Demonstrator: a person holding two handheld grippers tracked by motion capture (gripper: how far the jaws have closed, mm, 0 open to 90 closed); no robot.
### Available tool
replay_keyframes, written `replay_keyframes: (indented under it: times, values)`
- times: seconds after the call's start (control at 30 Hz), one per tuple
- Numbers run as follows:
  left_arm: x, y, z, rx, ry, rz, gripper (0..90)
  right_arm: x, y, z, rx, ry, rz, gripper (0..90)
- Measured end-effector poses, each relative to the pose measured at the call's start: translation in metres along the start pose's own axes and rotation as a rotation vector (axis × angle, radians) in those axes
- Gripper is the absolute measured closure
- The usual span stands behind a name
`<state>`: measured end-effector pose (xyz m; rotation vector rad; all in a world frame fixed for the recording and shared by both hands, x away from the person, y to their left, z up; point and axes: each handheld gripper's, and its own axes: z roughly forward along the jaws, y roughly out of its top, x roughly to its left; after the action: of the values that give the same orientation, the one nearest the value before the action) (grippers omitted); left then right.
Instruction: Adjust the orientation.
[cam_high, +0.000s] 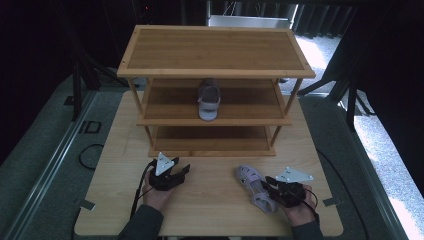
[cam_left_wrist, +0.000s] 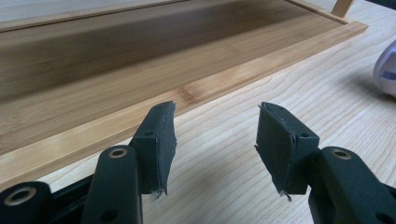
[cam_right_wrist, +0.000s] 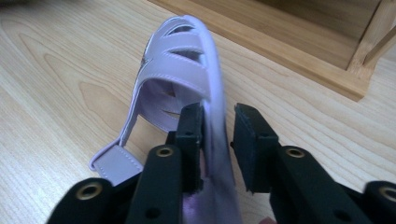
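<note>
Two grippers are working at the near edge of the table (cam_high: 210, 200), one in each hand. The right gripper (cam_high: 272, 184) is straddling the side wall of a lilac sandal (cam_high: 252, 186), its jaws narrowed with one inside the shoe and one outside; the inner jaw is pressing the wall while the outer one is standing just off it, so the pinch is not fully closed. That sandal is lying on the tabletop at the near right, toe pointing toward the rack, with its heel strap hanging loose. The left gripper (cam_high: 184, 170) is resting low at the near left with its jaws spread wide and nothing between them, aiming at the rack's bottom board.

There are two sandals: the second sandal (cam_high: 208, 101) is sitting farther off on the middle shelf, toe toward the person. One wooden shoe rack (cam_high: 215, 50) with three shelves is standing at the table's far side.

The table is showing pale wood grain. Around it, grey floor is running under dark curtains, with daylight falling at the far right.
</note>
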<state>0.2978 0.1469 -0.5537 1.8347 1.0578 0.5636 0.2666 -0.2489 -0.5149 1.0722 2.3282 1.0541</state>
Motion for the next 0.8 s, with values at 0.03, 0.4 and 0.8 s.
replay_keyframes:
  times: [0.03,0.4,0.8]
  values:
    - [0.000,0.000,0.000,-0.001,0.000,0.000,47.6,-0.001,0.000,0.000,-0.001,0.010,0.007,73.6]
    - [0.000,0.000,0.000,-0.001,0.004,0.000,47.6,-0.028,0.003,0.005,-0.003,-0.010,0.081,74.6]
    - [0.000,0.000,0.000,0.000,0.005,0.002,47.7,-0.047,0.000,-0.001,-0.048,-0.076,0.155,67.9]
